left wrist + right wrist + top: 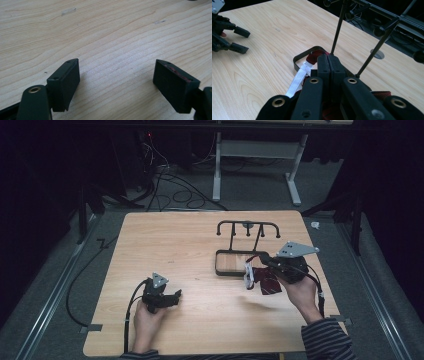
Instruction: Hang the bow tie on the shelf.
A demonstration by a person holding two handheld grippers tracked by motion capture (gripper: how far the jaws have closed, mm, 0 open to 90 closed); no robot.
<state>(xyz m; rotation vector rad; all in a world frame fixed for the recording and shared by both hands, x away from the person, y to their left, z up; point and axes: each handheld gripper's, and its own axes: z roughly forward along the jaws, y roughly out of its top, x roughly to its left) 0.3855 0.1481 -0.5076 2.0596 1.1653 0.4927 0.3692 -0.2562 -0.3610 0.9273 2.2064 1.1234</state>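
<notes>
My right gripper (261, 261) has its jaws pressed together, with no gap showing between the pads in the right gripper view. They pinch a dark red cloth item (267, 281) with a white strap (298, 80). The cloth bunches under and around the jaws, so I cannot tell exactly which part of it they have caught. It hangs just beside the near right corner of the black wire rack (240, 251), partly over the rack's base frame, and the lower part droops toward the bench (200, 250). The white strap is the clearest long part: in the high view it runs roughly up and down at the near edge of the rack, on the cloth's left side, with a small white clasp (306, 65) at its rack end.

My left gripper (175, 297) sits low over the bench, well to the left of the rack and nearer to me. Its jaws stand wide apart with bare wood between them, holding nothing.
</notes>
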